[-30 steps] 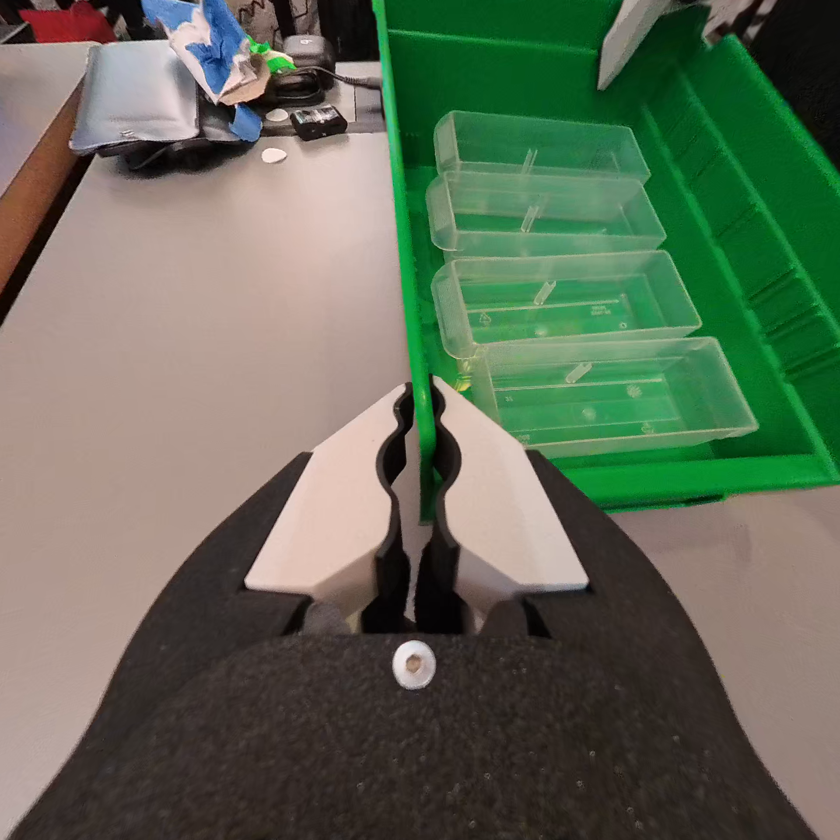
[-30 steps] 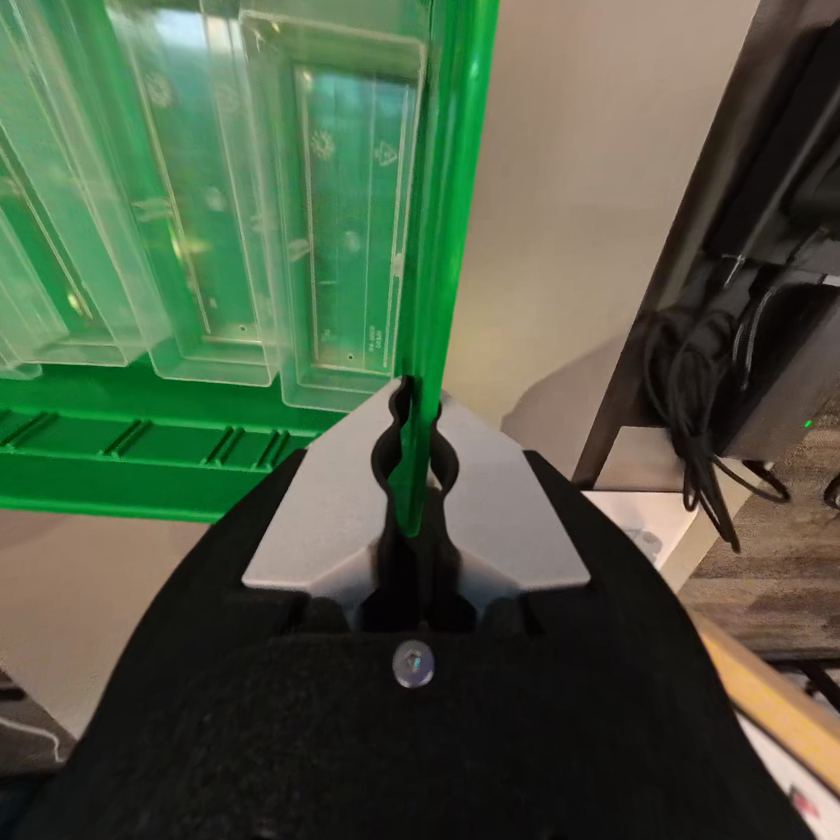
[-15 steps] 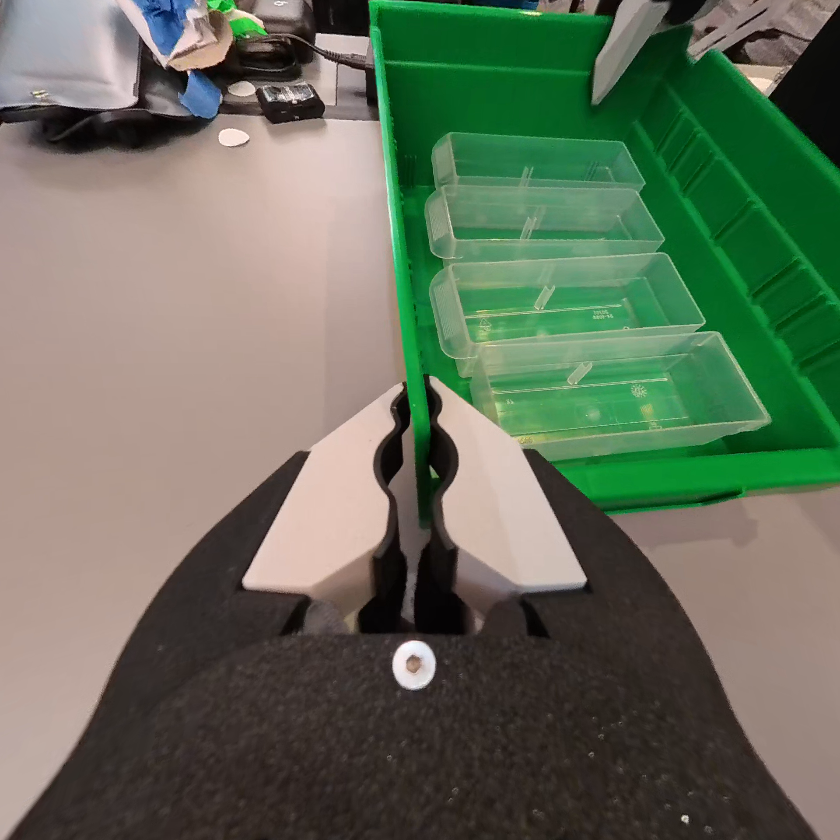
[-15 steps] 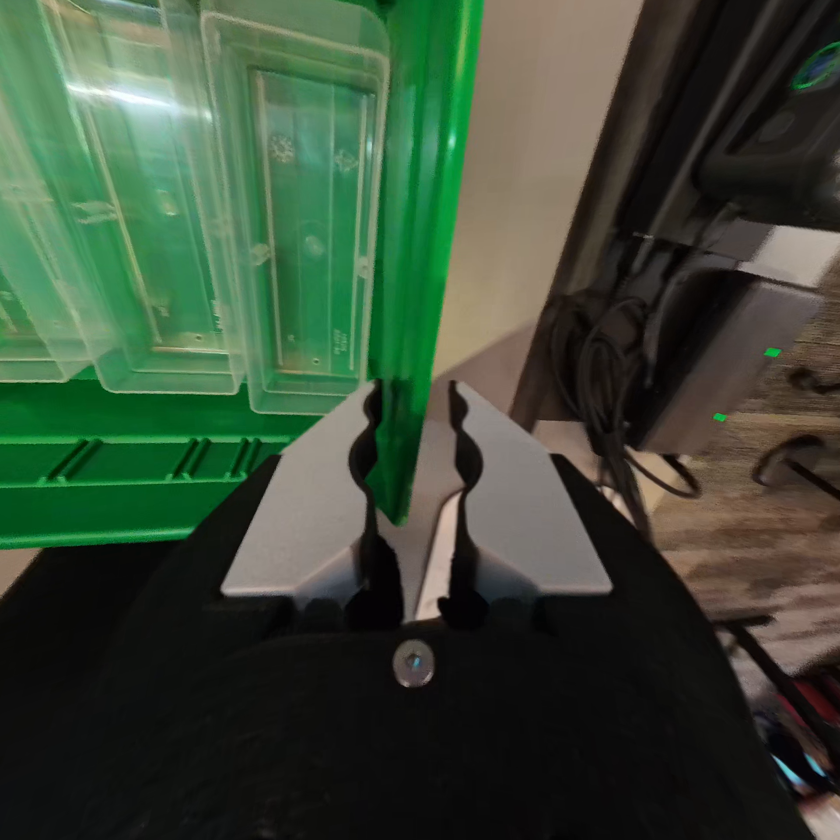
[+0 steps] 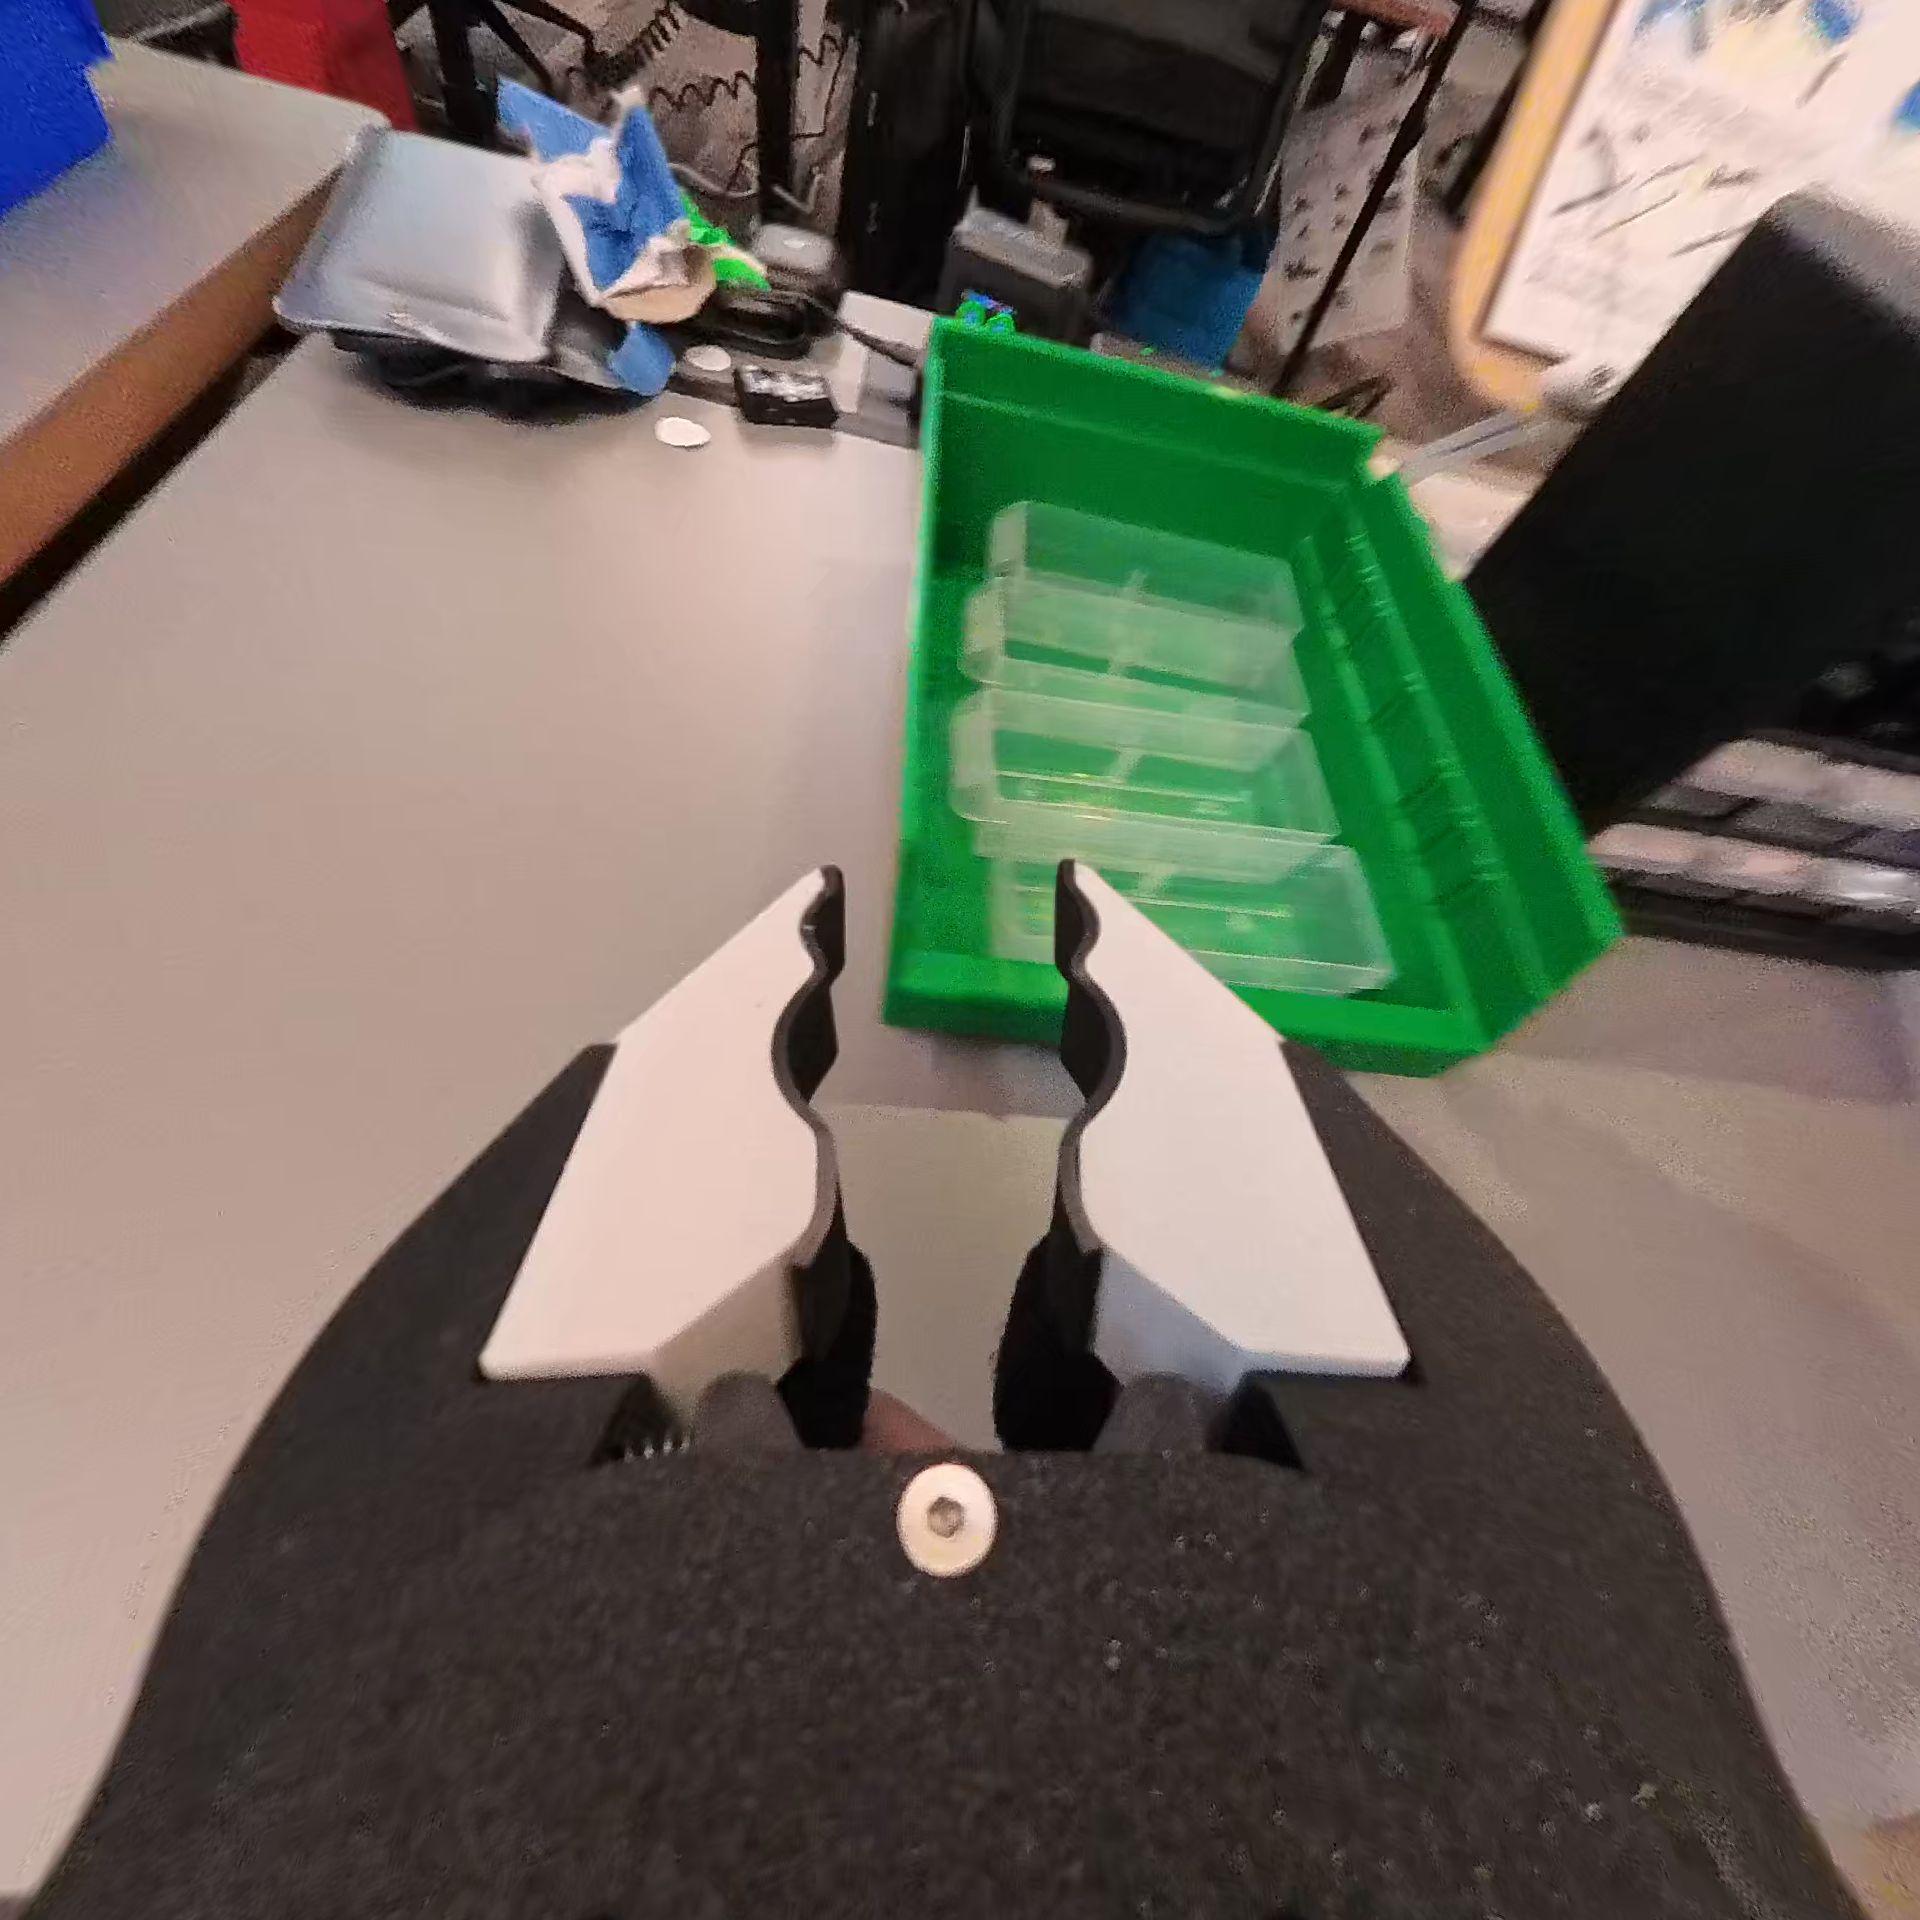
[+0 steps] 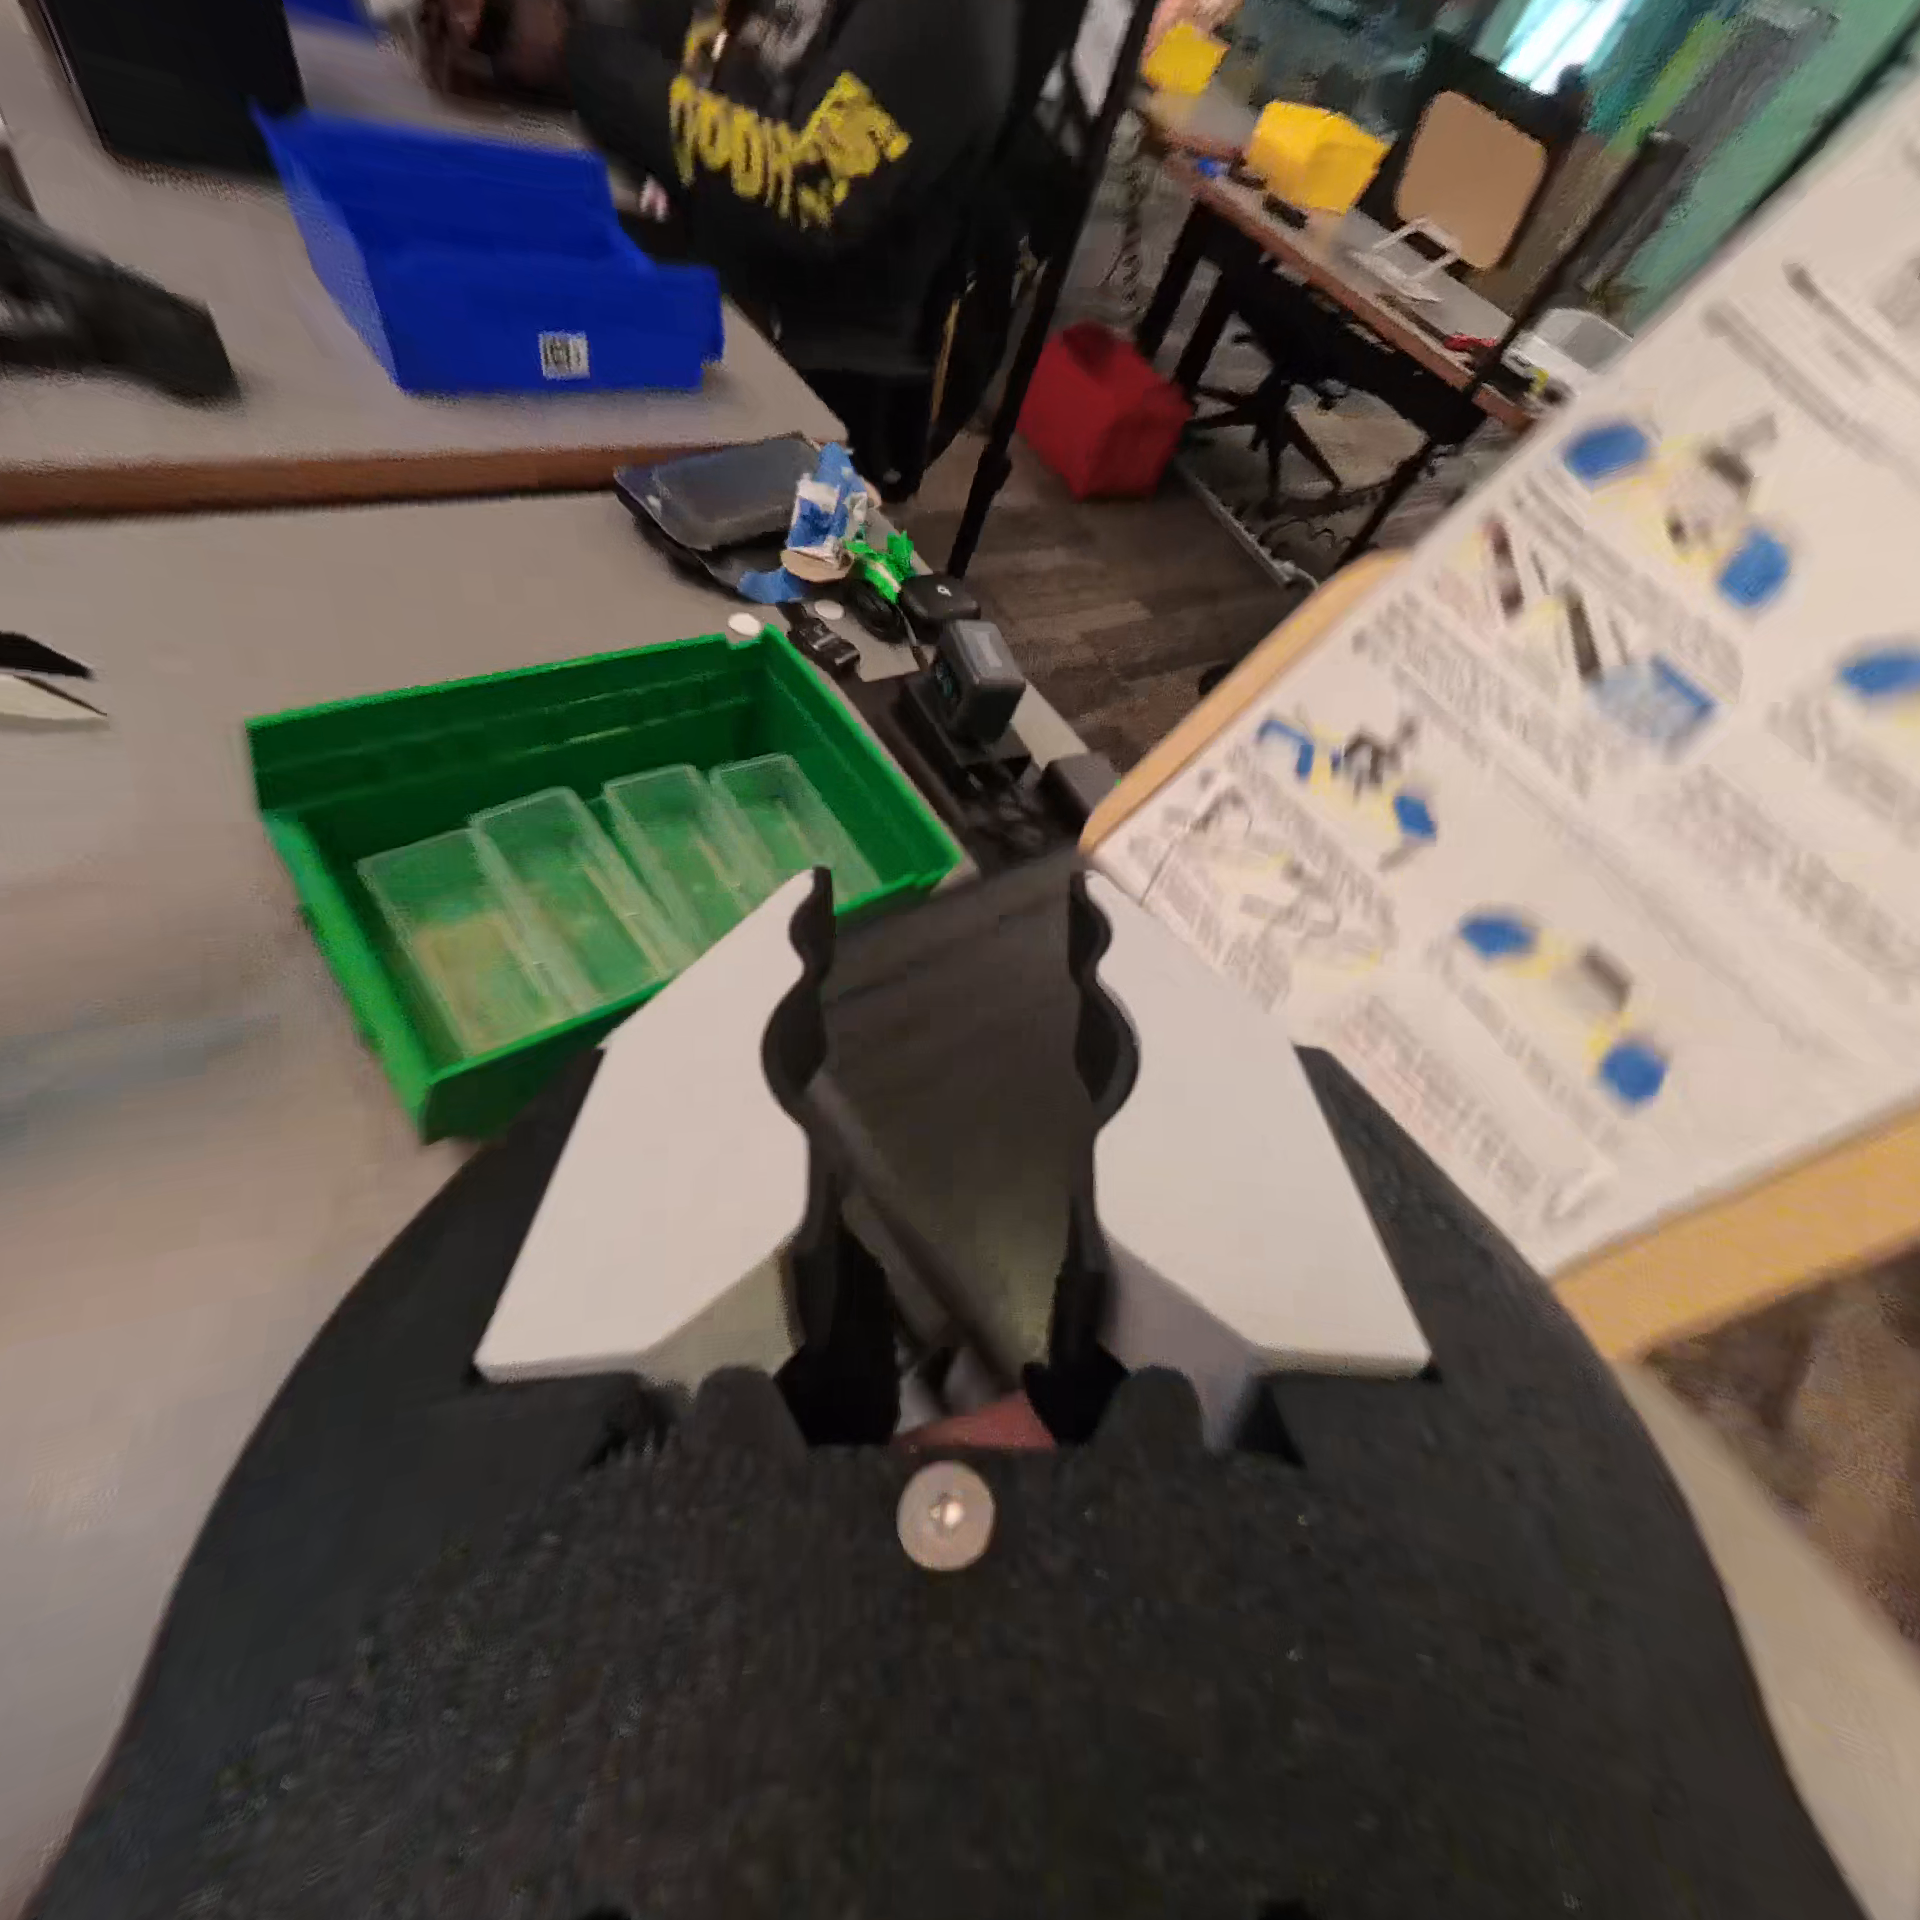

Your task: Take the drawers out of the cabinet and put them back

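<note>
A green bin (image 5: 1143,416) stands on the grey table (image 5: 468,727) and holds several clear plastic drawers (image 5: 1132,769) in a row. My left gripper (image 5: 945,883) is open and empty, above the table just short of the bin's near left corner. My right gripper (image 6: 945,894) is open and empty, raised over a black box top (image 6: 935,1039), with the bin (image 6: 499,686) and its drawers (image 6: 561,894) ahead to the left. A black box, maybe the cabinet (image 5: 1714,520), stands right of the bin.
A silver pouch, blue tape and small dark devices (image 5: 623,281) lie at the table's far edge. A blue bin (image 6: 488,260) sits on another table. A large printed board (image 6: 1558,779) leans close on the right. A person in a dark top (image 6: 810,156) stands behind.
Both grippers were shut on opposite walls of the green bin; both have opened, let go and pulled back and up from it. The bin now rests on the table.
</note>
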`<state>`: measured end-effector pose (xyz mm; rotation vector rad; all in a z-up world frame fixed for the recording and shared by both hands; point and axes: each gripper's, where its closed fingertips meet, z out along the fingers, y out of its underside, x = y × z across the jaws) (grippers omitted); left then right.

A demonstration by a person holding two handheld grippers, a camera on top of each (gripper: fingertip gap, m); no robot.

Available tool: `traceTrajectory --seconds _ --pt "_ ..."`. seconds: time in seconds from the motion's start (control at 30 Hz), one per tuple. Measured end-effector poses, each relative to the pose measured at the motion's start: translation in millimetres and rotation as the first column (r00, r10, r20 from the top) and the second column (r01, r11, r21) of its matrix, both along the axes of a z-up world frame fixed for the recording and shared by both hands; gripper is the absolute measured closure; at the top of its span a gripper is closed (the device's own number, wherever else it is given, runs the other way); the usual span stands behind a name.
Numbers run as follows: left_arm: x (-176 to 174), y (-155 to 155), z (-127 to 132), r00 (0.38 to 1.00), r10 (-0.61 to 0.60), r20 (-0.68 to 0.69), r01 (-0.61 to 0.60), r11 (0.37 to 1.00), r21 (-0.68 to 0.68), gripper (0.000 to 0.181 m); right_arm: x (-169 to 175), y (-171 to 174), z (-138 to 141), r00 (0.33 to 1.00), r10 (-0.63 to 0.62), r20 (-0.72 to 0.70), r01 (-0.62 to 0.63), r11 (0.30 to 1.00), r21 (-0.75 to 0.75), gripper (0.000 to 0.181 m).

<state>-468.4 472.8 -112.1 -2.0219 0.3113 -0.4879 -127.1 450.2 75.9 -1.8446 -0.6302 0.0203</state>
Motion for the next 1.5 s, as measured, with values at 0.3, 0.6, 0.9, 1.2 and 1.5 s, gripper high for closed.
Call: traceTrajectory --seconds 0.3,0.6,0.9,1.2,1.5 --pt "107.1 -105.0 -23.2 0.984 -0.134 0.121 0.135 0.991 -0.007 0.149 64.8 -224.2 -201.8 0.84 -0.422 -0.341 0.407 0.906 -0.118 0.124" --pt "120.4 -115.0 -27.1 0.979 -0.17 -0.11 0.182 0.977 0.112 0.149 99.2 -264.5 -226.1 0.785 -0.501 -0.365 0.507 0.858 -0.087 0.122" --pt "113.8 -109.6 -31.3 0.983 -0.161 -0.092 0.17 0.98 0.099 0.149 91.1 -250.5 -237.3 0.803 -0.481 -0.353 0.462 0.875 -0.142 0.122" --pt "110.4 -101.2 -39.6 0.985 -0.156 -0.075 0.161 0.985 0.057 0.147 81.0 -254.1 -239.7 0.813 -0.474 -0.338 0.449 0.88 -0.154 0.124" --pt "109.6 -100.9 -41.8 0.982 -0.172 -0.083 0.176 0.984 0.042 0.145 67.5 -264.6 -238.2 0.83 -0.449 -0.33 0.422 0.894 -0.153 0.124"
